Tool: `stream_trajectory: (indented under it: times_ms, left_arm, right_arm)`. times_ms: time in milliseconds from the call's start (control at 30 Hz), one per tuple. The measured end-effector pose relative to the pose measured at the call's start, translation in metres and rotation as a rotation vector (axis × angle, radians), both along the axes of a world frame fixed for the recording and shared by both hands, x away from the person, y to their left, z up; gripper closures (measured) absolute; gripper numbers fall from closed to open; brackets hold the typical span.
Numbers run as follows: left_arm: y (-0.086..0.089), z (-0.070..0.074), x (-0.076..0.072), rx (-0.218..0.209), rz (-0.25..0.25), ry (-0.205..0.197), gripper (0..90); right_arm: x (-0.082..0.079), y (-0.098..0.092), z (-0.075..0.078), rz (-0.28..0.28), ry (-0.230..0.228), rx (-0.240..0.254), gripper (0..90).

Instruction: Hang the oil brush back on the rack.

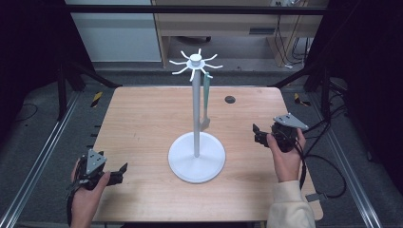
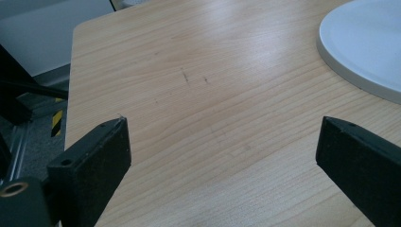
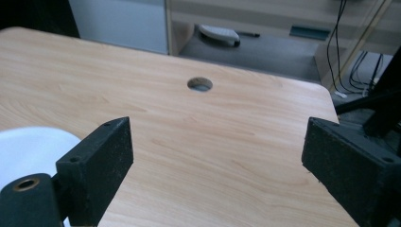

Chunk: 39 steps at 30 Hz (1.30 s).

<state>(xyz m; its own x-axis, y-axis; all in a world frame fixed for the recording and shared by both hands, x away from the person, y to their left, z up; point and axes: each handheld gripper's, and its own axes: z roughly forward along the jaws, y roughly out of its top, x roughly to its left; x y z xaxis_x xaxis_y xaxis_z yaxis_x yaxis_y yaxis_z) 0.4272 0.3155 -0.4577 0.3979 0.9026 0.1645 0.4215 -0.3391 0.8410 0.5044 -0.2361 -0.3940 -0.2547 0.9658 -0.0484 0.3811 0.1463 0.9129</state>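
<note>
While both grippers rest with jaws spread and empty, the left (image 1: 124,168) at seven o'clock and the right (image 1: 256,134) at three, the green tool (image 1: 206,102) hangs from the stand (image 1: 196,114); hanging looks done, so next probably withdraw.

Grey floor (image 1: 43,118), wooden cabinet (image 1: 228,23) behind

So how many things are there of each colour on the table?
White: 1, the stand
Pale green: 1, the long utensil hanging from a hook of the stand
Black: 2, the left gripper and the right gripper
Total: 4
</note>
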Motion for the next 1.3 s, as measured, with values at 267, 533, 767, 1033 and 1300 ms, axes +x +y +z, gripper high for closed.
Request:
stream_trajectory:
  times_ms: [267, 533, 767, 1033, 1300]
  left_arm:
    - [-0.001, 0.000, 0.000, 0.000, -0.005, -0.004, 3.6]
    - [-0.003, 0.000, 0.000, 0.008, -0.013, -0.001, 3.6]
    - [-0.003, 0.000, 0.000, 0.006, -0.013, -0.001, 3.5]
    - [-0.005, -0.001, 0.000, 0.013, -0.023, 0.001, 3.5]
    - [-0.006, -0.001, 0.000, 0.017, -0.025, 0.000, 3.4]
  right_arm:
    - [0.004, -0.003, -0.012, -0.016, 0.011, 0.001, 10.2]
    - [0.007, -0.010, -0.028, -0.050, -0.017, 0.026, 10.3]
    - [0.012, -0.013, -0.041, -0.063, 0.023, -0.010, 9.7]
    - [0.018, -0.011, -0.056, -0.045, 0.084, -0.015, 9.7]
    - [0.023, -0.003, -0.066, 0.011, 0.131, -0.024, 9.7]
